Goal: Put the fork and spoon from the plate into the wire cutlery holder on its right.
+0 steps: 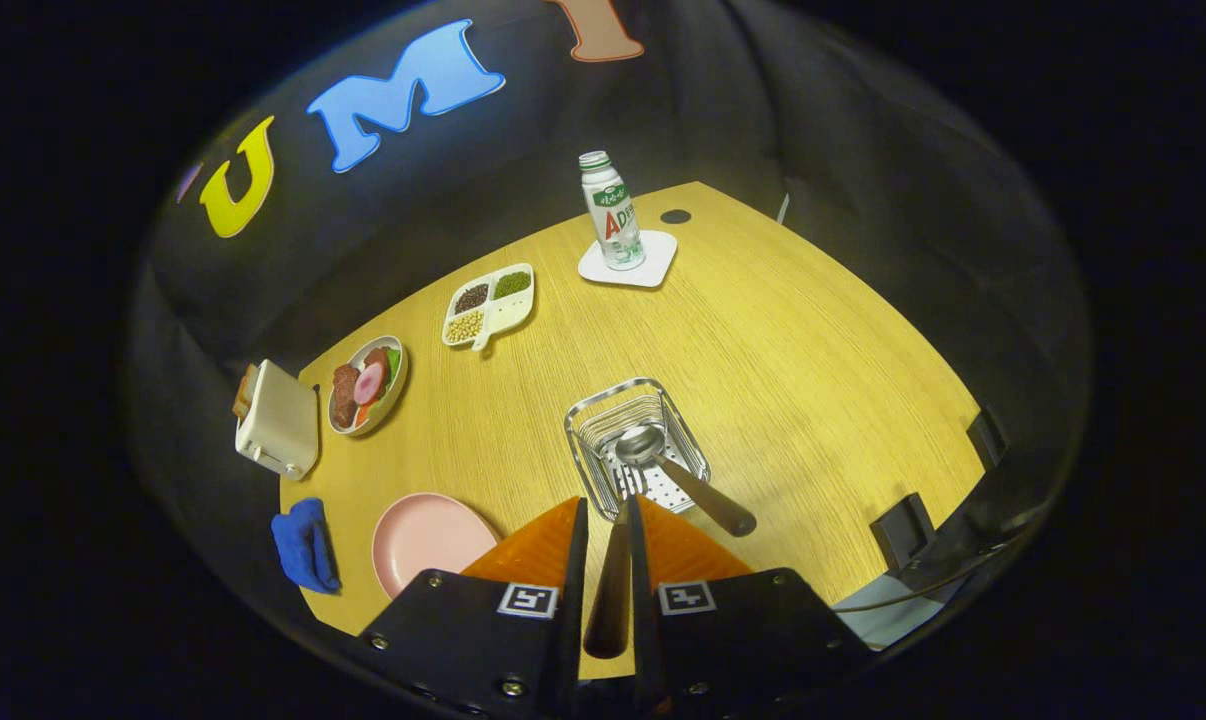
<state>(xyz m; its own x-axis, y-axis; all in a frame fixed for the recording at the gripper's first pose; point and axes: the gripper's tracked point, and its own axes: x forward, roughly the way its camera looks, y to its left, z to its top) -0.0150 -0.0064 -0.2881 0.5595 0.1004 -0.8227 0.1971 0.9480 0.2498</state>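
Right now your gripper [607,515] hangs above the near side of the wooden table [813,330], and its two orange fingers [538,545] are drawn close together, clamped on the dark handle of the fork [611,570], which runs down the narrow gap between them. You can see the fork's tines just ahead of the fingertips, poking over the near rim of the wire cutlery holder [635,440] and into its basket. The spoon [678,470] already lies in that holder: its bowl rests on the perforated bottom toward the far side, and its brown handle leans out over the near right rim, ending above the table just to the right of your fingers. The pink plate [428,540] sits to the left of the holder, partly behind your left finger, and the part of it you can see is bare. Just left of the plate, at the table's edge, lies a crumpled blue cloth [305,545]. Beyond that, along the left edge, stands a cream toaster [278,420] with bread in its slot, and next to it a bowl of play food [368,385] with meat and greens. Farther back you have a white divided dish [490,303] with beans in three compartments. At the far end of the table a white bottle [611,210] with a green cap stands upright on a white square coaster [628,262], well apart from the holder.
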